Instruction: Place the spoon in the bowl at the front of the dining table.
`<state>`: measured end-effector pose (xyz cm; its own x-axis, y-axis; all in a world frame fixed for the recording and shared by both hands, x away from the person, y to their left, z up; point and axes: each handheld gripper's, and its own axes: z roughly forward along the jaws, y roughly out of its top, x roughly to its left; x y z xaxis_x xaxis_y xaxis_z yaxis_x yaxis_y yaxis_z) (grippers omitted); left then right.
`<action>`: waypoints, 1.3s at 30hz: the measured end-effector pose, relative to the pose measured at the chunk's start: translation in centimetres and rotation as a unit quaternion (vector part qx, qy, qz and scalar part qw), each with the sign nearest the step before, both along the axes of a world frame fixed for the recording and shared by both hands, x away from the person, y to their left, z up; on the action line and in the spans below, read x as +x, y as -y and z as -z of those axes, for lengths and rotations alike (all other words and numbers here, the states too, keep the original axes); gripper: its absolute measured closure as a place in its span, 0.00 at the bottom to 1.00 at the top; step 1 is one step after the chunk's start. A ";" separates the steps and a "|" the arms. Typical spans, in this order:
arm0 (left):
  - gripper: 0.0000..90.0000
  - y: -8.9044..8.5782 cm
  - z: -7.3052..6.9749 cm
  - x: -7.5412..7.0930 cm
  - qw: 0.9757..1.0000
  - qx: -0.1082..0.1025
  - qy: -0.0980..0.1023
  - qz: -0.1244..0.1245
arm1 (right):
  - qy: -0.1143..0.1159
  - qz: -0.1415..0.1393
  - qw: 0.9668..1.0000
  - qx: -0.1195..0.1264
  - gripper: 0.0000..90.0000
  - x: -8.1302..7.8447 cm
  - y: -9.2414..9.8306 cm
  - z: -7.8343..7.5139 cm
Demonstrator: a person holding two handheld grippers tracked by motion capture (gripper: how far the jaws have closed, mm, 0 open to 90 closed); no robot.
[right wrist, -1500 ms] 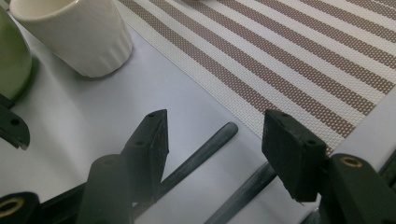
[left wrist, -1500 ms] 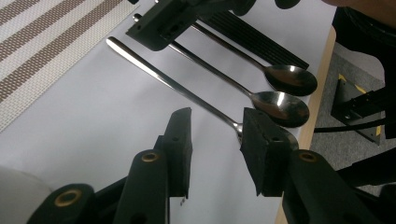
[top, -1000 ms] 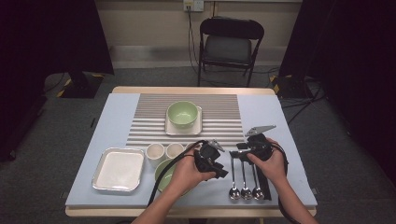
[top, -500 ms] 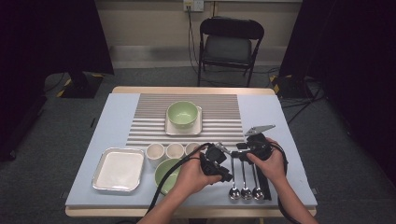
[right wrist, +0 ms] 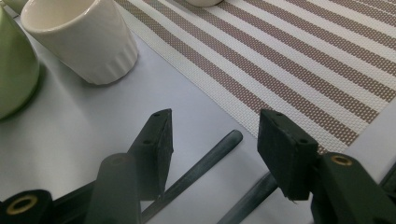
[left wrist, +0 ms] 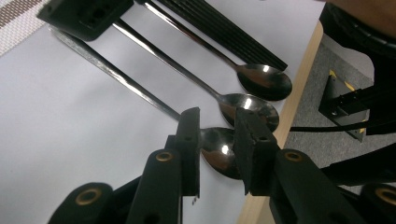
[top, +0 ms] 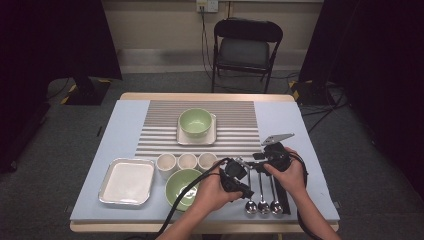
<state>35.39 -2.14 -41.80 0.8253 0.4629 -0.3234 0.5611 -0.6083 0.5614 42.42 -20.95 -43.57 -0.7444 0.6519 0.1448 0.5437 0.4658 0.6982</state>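
The left gripper (left wrist: 215, 128) hangs over the nearest spoon (left wrist: 219, 148) of 3, jaws just closing, narrowly parted around its bowl, pads not pressing. The right gripper (right wrist: 215, 140) gapes above 2 handle ends (right wrist: 205, 168), holding nothing; their lower parts are cut off.

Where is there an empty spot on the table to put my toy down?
The striped mat is bare left of the green bowl on its square plate, and the blue cloth is free at the far right corner. It is crowded near the front: tray, three cups, second green bowl, spoons and both hands.
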 end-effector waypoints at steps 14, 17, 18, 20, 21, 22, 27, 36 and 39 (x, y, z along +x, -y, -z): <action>0.87 1.0 2.2 -0.8 0.999 0.023 -0.010 0.020 | -0.004 0.000 1.000 -0.001 0.51 -0.1 -0.1 0.1; 0.89 1.1 2.4 -1.0 1.000 0.014 -0.017 0.020 | -0.009 -0.002 1.000 -0.003 0.52 -0.1 -0.1 0.3; 0.90 1.2 2.5 -1.1 1.000 0.012 -0.019 0.019 | -0.010 -0.001 1.000 -0.005 0.52 -0.1 -0.1 0.4; 0.90 1.3 2.7 -1.2 1.000 0.014 -0.019 0.020 | -0.013 -0.003 1.000 -0.004 0.53 -0.1 -0.1 0.5; 0.91 1.3 2.9 -1.2 0.999 0.014 -0.022 0.023 | -0.015 -0.002 1.000 -0.004 0.53 -0.1 -0.1 0.5; 0.91 1.3 2.9 -1.3 0.999 0.017 -0.022 0.026 | -0.014 -0.001 1.000 -0.004 0.53 -0.1 -0.1 0.6; 0.92 1.6 3.4 -1.7 0.999 0.021 -0.021 0.032 | -0.022 -0.002 1.000 -0.005 0.53 -0.1 -0.1 0.8; 0.93 1.5 3.5 -1.7 0.999 0.028 -0.020 0.030 | -0.036 -0.003 0.999 0.002 0.53 -0.1 -0.1 0.9; 0.94 1.6 3.6 -1.8 0.999 0.029 -0.016 0.032 | -0.039 -0.004 0.999 -0.005 0.54 -0.1 -0.2 1.0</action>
<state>33.61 -3.70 -45.37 0.8438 0.4276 -0.3243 0.5367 -0.6746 0.5069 42.32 -20.79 -44.59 -0.7365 0.6474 0.1960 0.5919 0.4767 0.6499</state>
